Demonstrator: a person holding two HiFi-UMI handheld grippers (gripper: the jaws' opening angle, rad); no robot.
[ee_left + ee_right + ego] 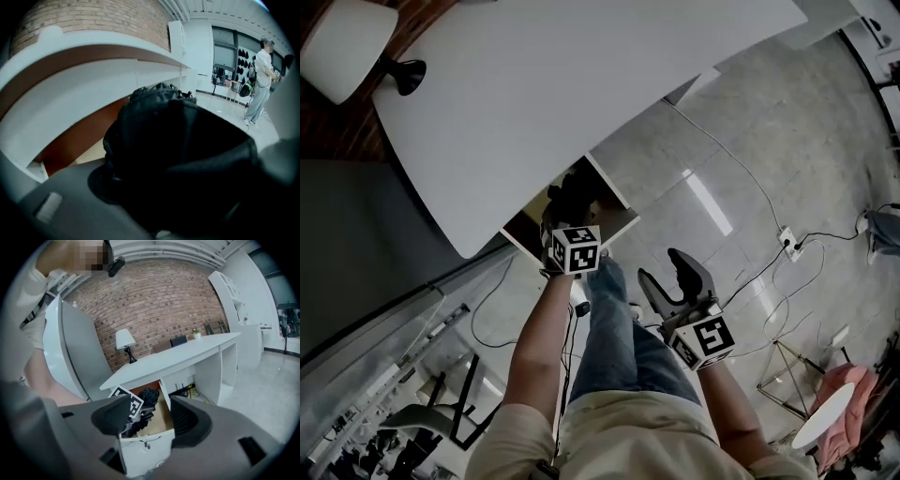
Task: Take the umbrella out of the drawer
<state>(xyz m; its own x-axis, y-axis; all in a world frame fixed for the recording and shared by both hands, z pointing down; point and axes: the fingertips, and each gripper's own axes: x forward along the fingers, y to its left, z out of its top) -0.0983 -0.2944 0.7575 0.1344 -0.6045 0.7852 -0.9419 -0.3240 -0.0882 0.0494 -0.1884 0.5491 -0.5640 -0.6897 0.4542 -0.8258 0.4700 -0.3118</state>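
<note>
Umbrella [173,140], black and bunched up, is pinched in the left gripper [565,225] and sticks up out of the open drawer [145,446] under the desk [581,84]. Right gripper [150,408] has its jaws spread, nothing in them, back from the drawer.

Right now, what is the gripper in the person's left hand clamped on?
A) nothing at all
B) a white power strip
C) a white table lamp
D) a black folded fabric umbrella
D: the left gripper is closed on the black folded fabric umbrella, which fills the space between its jaws at the open white drawer; the right gripper stands open and empty.
</note>
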